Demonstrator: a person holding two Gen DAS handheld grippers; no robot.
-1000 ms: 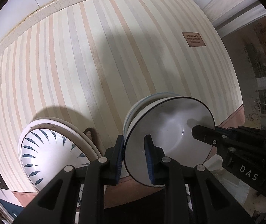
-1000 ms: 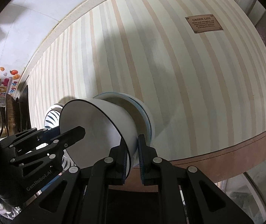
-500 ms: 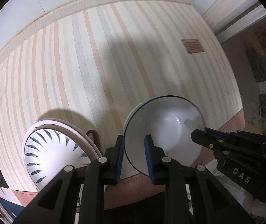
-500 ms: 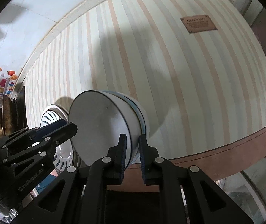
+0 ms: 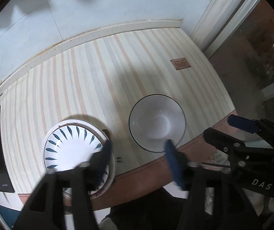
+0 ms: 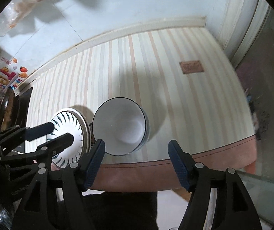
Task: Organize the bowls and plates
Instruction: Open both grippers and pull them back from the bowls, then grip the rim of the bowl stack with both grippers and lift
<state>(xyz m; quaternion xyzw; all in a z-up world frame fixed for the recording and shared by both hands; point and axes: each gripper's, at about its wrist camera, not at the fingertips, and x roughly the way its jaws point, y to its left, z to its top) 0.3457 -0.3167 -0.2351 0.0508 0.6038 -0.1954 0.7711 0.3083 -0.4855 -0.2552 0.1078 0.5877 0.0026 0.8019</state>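
Here the white bowl [image 5: 157, 122] sits on the striped cloth [image 5: 90, 80] near the table's near edge, just right of the leaf-patterned plates [image 5: 73, 151]. Both the left gripper [image 5: 137, 159] and right gripper [image 6: 137, 155] have jaws opening, nothing between them. "DAS" [image 5: 261, 184] reads on the right gripper; the brown label [image 6: 191, 67] is illegible.

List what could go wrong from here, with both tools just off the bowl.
1. The bowl sits nested on another near the cloth's front edge; a bump from a withdrawing tool could shift the stack toward it.
2. The left tool, jaws opening with nothing between them, hangs over the plates; a careless swing might clip them.
3. The right tool, also opening, is close to the bowl's rim.
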